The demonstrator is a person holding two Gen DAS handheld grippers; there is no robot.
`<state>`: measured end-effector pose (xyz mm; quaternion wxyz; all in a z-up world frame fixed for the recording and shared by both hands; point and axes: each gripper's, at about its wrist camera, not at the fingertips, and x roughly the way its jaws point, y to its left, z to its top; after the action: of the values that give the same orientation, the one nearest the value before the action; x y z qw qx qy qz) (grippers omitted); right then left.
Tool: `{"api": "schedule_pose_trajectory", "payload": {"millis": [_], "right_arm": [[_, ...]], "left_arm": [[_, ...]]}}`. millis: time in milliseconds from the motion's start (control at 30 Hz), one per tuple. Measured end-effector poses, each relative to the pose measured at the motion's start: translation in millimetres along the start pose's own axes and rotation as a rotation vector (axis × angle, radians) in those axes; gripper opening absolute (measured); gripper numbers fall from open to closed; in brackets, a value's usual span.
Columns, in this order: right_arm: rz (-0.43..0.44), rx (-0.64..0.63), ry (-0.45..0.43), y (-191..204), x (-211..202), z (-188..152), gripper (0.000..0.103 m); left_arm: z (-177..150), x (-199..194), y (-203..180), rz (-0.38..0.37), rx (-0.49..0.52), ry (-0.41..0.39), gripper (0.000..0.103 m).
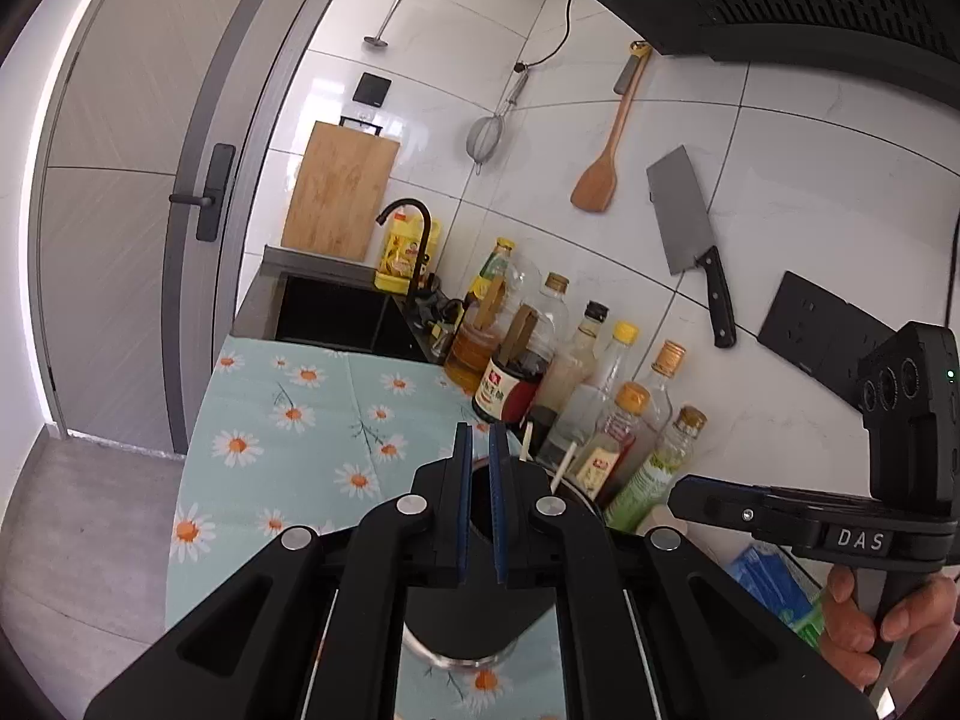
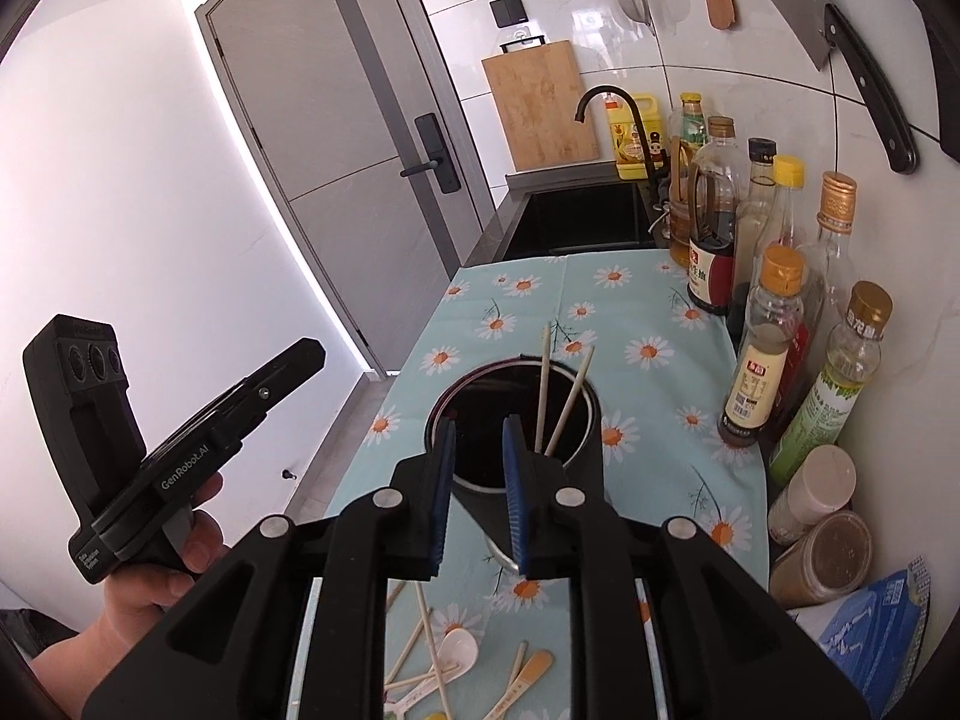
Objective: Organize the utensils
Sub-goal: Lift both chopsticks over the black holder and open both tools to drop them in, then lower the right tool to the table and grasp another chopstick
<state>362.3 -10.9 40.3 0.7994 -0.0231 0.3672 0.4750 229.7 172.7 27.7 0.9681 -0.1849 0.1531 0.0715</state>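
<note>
Two chopsticks (image 2: 549, 396) in holder (image 2: 585, 450); I hover right tongs (image 2: 477, 504) slightly spread, empty. Left tongs (image 1: 480, 504) pressed together, seemingly empty. Next: grab spoon (image 2: 453, 651) at 6 o'clock.

Sink (image 2: 576, 222) as landmark: cutting board (image 2: 542, 105) propped behind it, black faucet (image 2: 624, 114) at its right, bottles (image 2: 714, 222) lined along wall beyond, cleaver (image 1: 690, 228) hung above.

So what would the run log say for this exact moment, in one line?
black cylindrical utensil holder: two pale chopsticks inside | right gripper: open, empty | left gripper: shut, empty | white ceramic spoon: on cloth
</note>
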Motion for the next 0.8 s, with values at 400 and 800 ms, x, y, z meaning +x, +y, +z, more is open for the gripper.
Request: {"api": "schedule_pose_trajectory", "payload": {"millis": [400,800], "right_arm": [[0.018,0.053,0.125,-11,4,-63,0.024],[0.021,0.108,0.271,-14,20,-130,0.026]], "left_arm": [[-46,-35,2,0.007,0.071,0.182,0.005],[-97,-62,14,0.029,0.044,0.366,0.006]]}}
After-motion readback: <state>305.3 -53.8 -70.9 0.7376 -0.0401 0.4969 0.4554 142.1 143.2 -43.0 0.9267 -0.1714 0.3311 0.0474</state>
